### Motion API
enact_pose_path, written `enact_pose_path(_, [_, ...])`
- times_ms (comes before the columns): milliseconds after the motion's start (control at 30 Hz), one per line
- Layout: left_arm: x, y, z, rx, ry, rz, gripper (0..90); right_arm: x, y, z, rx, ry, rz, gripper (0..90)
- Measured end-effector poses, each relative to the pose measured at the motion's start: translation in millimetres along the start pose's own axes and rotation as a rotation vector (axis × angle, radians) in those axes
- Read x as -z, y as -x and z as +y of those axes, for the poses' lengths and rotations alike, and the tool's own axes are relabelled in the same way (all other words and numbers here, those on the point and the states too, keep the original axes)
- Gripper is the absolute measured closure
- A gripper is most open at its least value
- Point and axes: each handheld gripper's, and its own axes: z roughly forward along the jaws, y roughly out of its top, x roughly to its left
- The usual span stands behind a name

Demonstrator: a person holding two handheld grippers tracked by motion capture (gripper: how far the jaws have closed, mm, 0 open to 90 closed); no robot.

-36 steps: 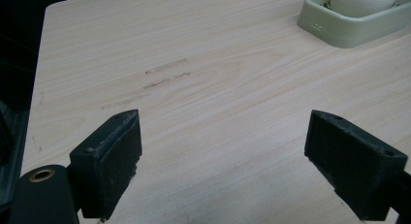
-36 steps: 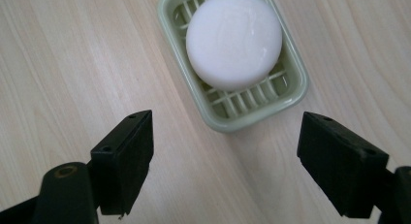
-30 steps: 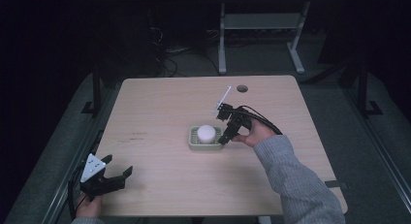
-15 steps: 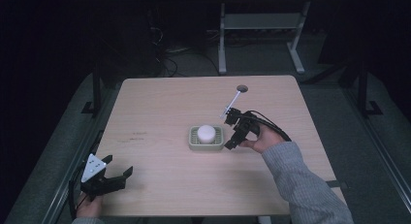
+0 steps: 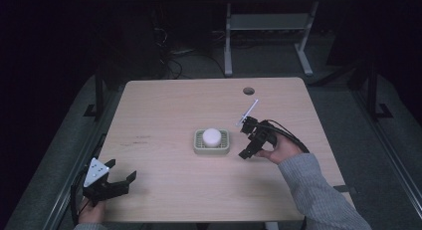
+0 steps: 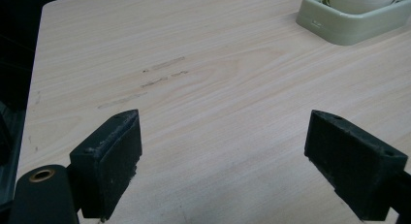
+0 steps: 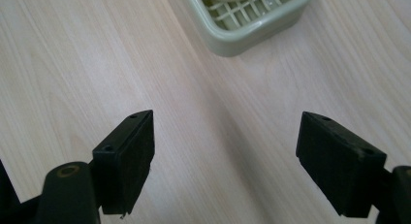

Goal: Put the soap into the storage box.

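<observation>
Soap dish, pale green w/ slatted floor, at table centre; white rounded soap bar sitting in it. Same dish at top of right gripper view, just beyond the jaws, and at top right of left gripper view, well apart from those jaws.

Right gripper just beside dish's right edge, low over tabletop, jaws spread wide, nothing between them. Left gripper near front-left corner of table, jaws likewise spread wide and empty, well apart from dish.

Likely step: right gripper working at the soap/dish — approach or release, can't tell which.

To do it well, if grasping:
- Line up jaws square to dish's short sides or across soap, not cornerwise.
- Keep jaws fully spread until both pads clear the rim.
- Soap rounded, prob. slippery — pinch low, at widest part, gentle squeeze, else pops out.
- Dish light, may slide on smooth wood; bring left gripper in to steady if needed.
- Mind trailing cable near dish; keep off rim.
</observation>
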Motion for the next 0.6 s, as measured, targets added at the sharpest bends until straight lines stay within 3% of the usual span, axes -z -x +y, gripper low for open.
enact_pose_path(600, [-1.6,2.2,0.3,-0.002,0.000,-0.005,12.8,-3.1,5.3,-40.9,-0.062,0.011,0.002,21.3])
